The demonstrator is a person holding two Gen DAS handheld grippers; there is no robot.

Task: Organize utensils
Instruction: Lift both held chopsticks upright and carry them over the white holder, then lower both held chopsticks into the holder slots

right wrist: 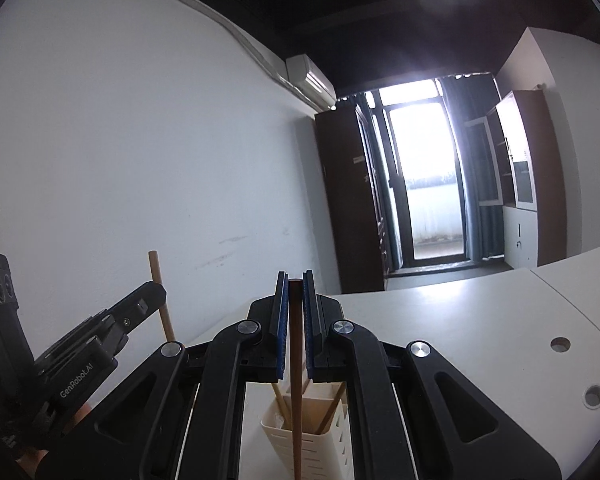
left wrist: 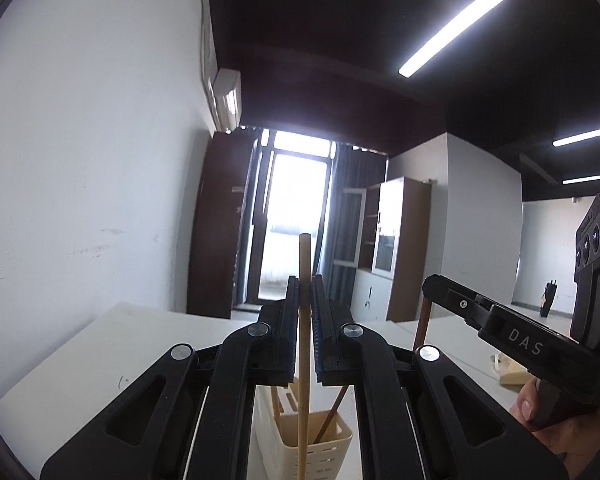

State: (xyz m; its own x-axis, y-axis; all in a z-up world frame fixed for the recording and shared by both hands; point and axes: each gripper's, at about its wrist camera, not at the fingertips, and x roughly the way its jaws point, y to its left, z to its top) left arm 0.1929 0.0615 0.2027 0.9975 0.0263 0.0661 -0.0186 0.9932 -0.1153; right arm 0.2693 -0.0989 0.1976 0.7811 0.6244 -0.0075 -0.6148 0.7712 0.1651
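Observation:
In the left wrist view my left gripper is shut on a pale wooden chopstick that stands upright between the blue pads. Its lower end runs off the bottom of the picture, in front of a cream slotted utensil holder with other chopsticks leaning inside. To the right, my right gripper pinches a dark brown chopstick. In the right wrist view the right gripper is shut on that dark chopstick, also upright over the holder. The left gripper with the pale chopstick shows at the left.
The holder stands on a white table set against a white wall. A hand grasps the right gripper's handle. A cream object lies on the table at the right. Two round cable holes pierce the tabletop.

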